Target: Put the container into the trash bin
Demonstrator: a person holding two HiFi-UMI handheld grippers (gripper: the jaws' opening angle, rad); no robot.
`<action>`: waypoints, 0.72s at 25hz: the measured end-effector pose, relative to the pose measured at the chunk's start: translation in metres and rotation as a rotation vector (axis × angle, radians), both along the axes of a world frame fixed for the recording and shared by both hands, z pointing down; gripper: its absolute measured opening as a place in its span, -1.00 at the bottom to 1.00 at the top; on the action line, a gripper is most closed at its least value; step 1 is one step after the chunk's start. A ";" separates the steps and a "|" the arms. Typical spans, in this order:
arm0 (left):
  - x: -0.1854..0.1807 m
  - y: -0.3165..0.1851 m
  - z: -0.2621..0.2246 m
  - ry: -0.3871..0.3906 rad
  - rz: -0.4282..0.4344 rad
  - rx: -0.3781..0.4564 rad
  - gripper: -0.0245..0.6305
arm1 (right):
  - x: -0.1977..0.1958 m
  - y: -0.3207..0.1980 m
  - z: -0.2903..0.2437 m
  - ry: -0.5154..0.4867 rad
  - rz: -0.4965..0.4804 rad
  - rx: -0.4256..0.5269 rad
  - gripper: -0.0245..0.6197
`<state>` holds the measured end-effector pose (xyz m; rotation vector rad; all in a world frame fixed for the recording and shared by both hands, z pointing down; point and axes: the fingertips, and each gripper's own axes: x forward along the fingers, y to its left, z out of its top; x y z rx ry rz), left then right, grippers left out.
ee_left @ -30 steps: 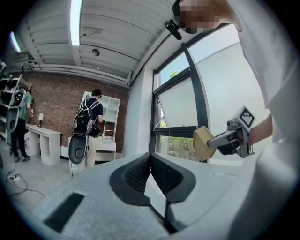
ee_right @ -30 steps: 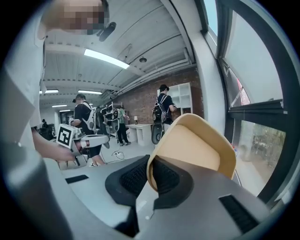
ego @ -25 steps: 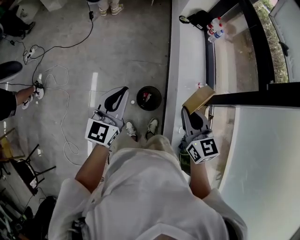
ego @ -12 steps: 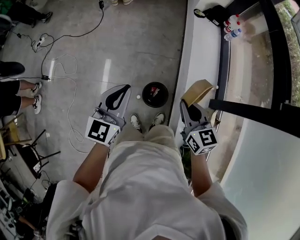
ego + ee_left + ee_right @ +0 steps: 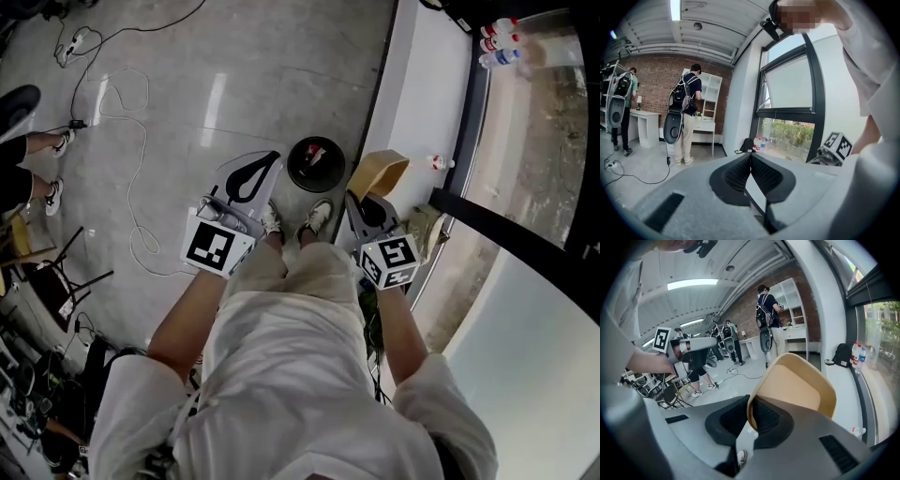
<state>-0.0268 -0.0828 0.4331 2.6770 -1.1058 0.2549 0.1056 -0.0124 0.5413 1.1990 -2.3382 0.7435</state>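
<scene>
Holding the left gripper (image 5: 263, 166) pressed together on nothing. Pinching the container (image 5: 382, 172) by its rim in the right gripper (image 5: 364, 201) — up in the air, near the bin (image 5: 315, 163) but not over it. Picking up — done. Left to do: moving over the bin and letting go.

The container's (image 5: 797, 385) near rim is hidden between the jaws of the right hand-held gripper (image 5: 751, 404). What lies in the trash bin (image 5: 330, 178) is too small to tell beyond a red and pale scrap (image 5: 314, 157). The bottles (image 5: 497, 42) are too small for labels to be read. A bystander's leg (image 5: 42, 142) is cut by the left edge.
</scene>
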 end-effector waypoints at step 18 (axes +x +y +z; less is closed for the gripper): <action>0.012 0.011 0.147 -0.036 0.052 -0.107 -0.87 | -0.049 0.028 0.211 0.054 -0.192 -0.237 -0.87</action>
